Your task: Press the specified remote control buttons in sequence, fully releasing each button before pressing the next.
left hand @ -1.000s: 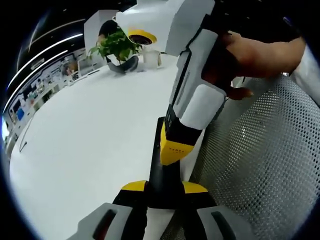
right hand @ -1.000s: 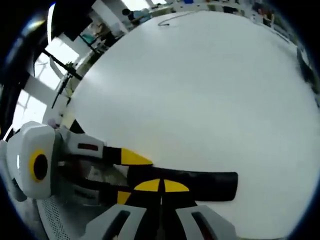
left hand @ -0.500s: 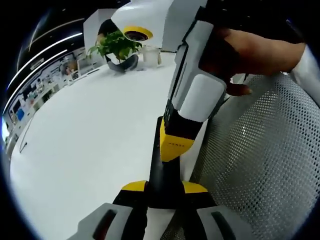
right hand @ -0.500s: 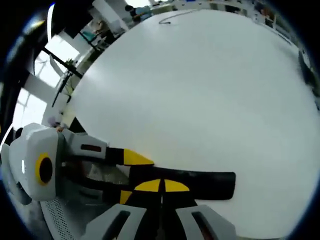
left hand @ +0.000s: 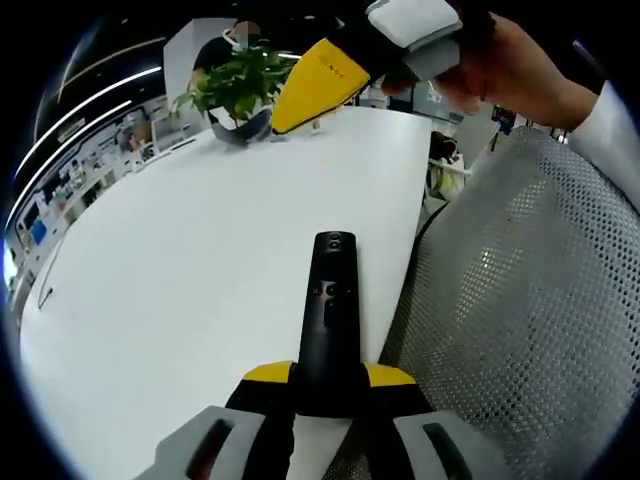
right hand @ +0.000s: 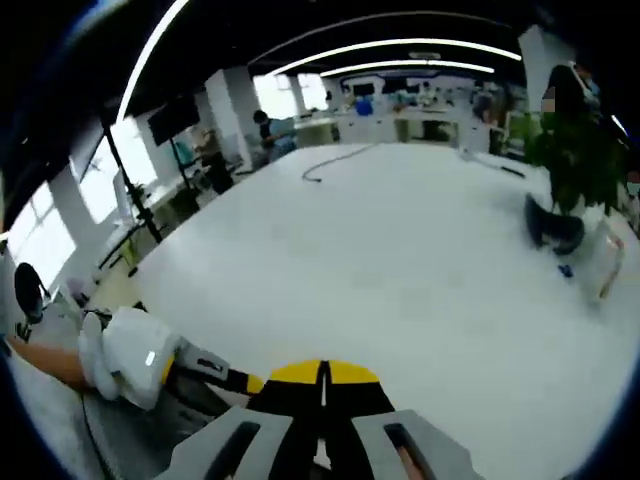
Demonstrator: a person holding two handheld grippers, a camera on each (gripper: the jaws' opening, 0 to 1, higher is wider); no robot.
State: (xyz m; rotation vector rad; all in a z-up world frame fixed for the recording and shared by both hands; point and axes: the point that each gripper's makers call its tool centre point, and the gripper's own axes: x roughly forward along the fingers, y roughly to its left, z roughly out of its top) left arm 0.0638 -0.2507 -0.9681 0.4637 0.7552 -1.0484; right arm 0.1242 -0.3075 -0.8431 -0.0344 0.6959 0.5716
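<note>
A black remote control [left hand: 330, 310] lies lengthwise on the white table [left hand: 180, 270] near its right edge. Its near end is clamped between the yellow-tipped jaws of my left gripper [left hand: 329, 378], and its round top button and small middle buttons are uncovered. My right gripper [left hand: 335, 65] hangs high above the remote's far end, held by a hand [left hand: 515, 70], with its yellow tip pointing down-left. In the right gripper view my right gripper [right hand: 322, 373] has its jaws pressed together with nothing between them, and the left gripper [right hand: 140, 355] sits low at the left.
A mesh chair back [left hand: 520, 310] stands close against the table edge at the right. A potted plant [left hand: 235, 90] and a clear cup [right hand: 603, 262] stand at the far end of the table. A dark cable [right hand: 335, 160] lies far across the table top.
My right gripper has lifted off the remote and risen well above it, baring the buttons. The left gripper and the remote have stayed where they were.
</note>
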